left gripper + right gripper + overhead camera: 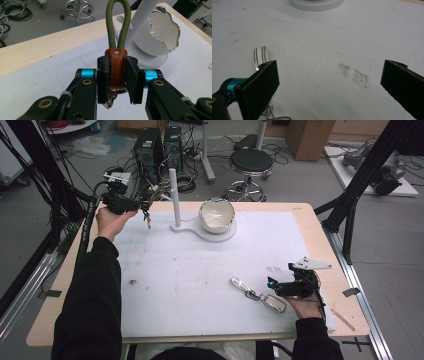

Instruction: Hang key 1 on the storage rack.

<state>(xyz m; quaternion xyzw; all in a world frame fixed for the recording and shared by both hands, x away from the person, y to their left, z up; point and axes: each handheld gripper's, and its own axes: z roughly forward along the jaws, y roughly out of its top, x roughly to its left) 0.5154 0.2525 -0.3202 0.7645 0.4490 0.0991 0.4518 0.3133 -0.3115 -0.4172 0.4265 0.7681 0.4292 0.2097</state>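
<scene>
My left gripper (144, 210) is held up at the table's far left corner, shut on a keychain (147, 221). In the left gripper view its pads (102, 85) clamp the brown leather tab (115, 63), and an olive cord loop (117, 22) rises from it. Just beyond stands a white post (173, 195) on a white base, with a white silver-rimmed bowl (217, 215) beside it. My right gripper (273, 288) rests open low at the near right. A metal keychain (257, 295) lies on the mat right by it; its flat strip (261, 57) shows behind the left pad (263, 87).
A white mat (200, 270) covers most of the wooden table (310, 220). Dark smudges (354, 73) mark the mat between the right gripper's jaws. Beyond the far edge are a stool (251, 162), computer towers (150, 150) and cables. Black frame struts (360, 185) stand at the right.
</scene>
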